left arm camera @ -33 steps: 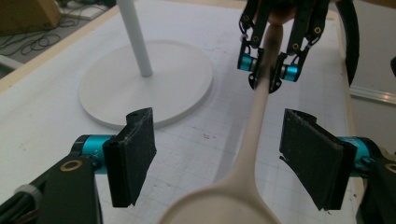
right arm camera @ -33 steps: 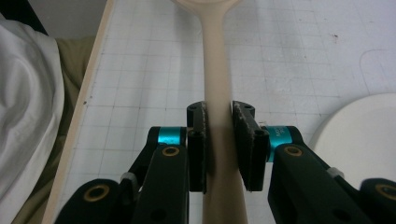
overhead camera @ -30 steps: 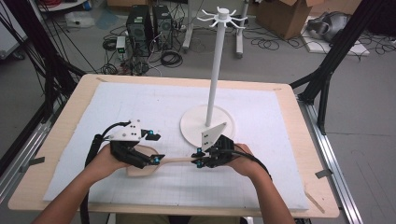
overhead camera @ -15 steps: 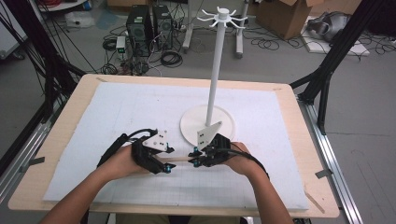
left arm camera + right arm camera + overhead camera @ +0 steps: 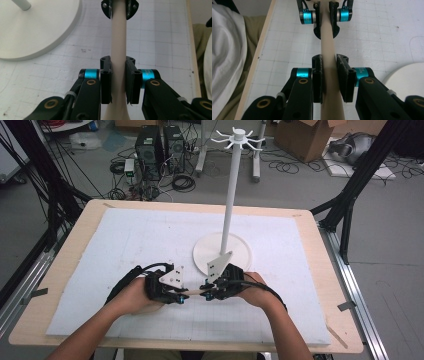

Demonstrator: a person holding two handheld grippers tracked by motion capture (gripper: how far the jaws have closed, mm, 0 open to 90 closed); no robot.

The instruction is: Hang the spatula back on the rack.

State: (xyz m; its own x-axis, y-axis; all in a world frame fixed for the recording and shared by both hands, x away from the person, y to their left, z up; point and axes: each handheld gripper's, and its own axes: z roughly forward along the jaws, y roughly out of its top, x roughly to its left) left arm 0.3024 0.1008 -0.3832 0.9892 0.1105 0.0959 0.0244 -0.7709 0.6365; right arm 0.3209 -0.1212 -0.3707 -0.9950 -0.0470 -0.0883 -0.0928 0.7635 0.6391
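We see the left gripper (image 5: 181,296) has slid right along the pale wooden handle (image 5: 193,292), closing most of the gap to the right gripper (image 5: 206,292); its jaws now clamp the handle, and the wide end is hidden under the left hand (image 5: 137,296)

Handle (image 5: 118,45): pale, wood-like, smooth and matt, seen clamped between both pairs of jaws.
Left gripper (image 5: 118,82): black plastic, faintly glossy; blue metallic collars; brass-coloured screws.
Right gripper (image 5: 329,80): same black plastic, pads looking scuffed.
Stand (image 5: 228,215): white, smooth, satin finish on pole and round base.
Mat (image 5: 130,240): white, matt, gridded, slightly marked.
Table (image 5: 75,240): light wood, matt.
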